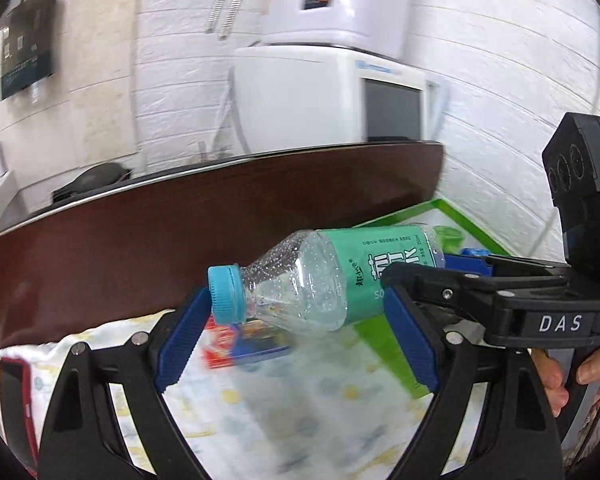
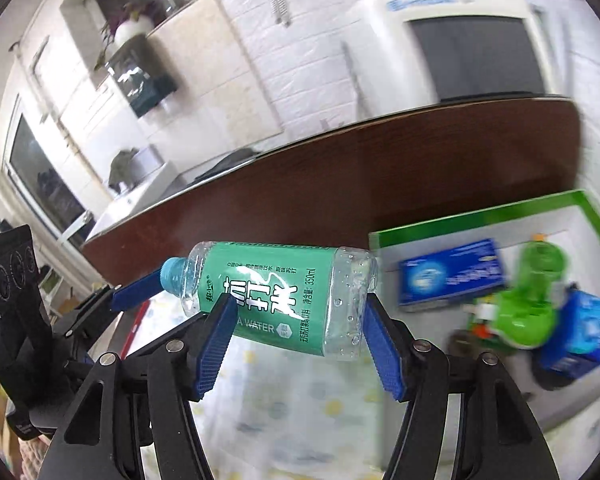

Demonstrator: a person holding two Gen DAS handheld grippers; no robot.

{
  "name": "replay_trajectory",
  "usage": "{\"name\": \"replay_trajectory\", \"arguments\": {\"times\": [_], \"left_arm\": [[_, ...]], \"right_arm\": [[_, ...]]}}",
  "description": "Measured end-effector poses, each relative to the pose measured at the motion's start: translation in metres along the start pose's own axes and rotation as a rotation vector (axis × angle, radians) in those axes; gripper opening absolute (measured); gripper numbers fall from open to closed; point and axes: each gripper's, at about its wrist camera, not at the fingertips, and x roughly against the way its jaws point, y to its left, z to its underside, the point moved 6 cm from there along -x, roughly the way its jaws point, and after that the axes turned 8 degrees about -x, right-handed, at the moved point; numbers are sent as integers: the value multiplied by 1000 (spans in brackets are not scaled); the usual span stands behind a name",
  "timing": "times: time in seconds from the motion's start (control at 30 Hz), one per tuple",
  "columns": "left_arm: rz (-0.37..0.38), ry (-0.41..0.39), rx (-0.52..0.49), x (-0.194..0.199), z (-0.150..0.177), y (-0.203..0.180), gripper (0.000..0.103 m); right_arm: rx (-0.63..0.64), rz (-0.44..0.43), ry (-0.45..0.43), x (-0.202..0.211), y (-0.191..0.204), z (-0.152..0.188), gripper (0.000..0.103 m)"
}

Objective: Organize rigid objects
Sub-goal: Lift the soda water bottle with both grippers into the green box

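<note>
Two grippers on one soda-water bottle (image 2: 276, 296), held lying sideways in the air above the patterned cloth (image 2: 300, 400), well short of the green-rimmed tray (image 2: 480, 216). Right gripper (image 2: 296, 340) spread across the bottle's length, one pad at the label, the other against the base; whether truly pinching or merely cradling, cannot tell. Left gripper (image 1: 296, 336) wide apart, its left finger (image 1: 184, 336) touching the blue cap (image 1: 226, 294), the other pad well clear of the bottle, so no grip there.

Judged best: carry toward the tray with the right alone, keeping the bottle level (a lengthwise hold slips easily), and set down beside the blue box (image 2: 452, 276) and the green toy (image 2: 536, 300), clear of both, before letting go.
</note>
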Motion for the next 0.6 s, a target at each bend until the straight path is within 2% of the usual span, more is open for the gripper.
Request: {"name": "replay_trajectory", "arguments": {"times": [0.3,0.6], "left_arm": [[125,43,-119,-44,-24,-106,87],[168,150,-132,-92,-13,-151,87]], "right_arm": [[-109,103,-62,70,-101,0,65],[-179,162,-38,79,-162,5,65]]}}
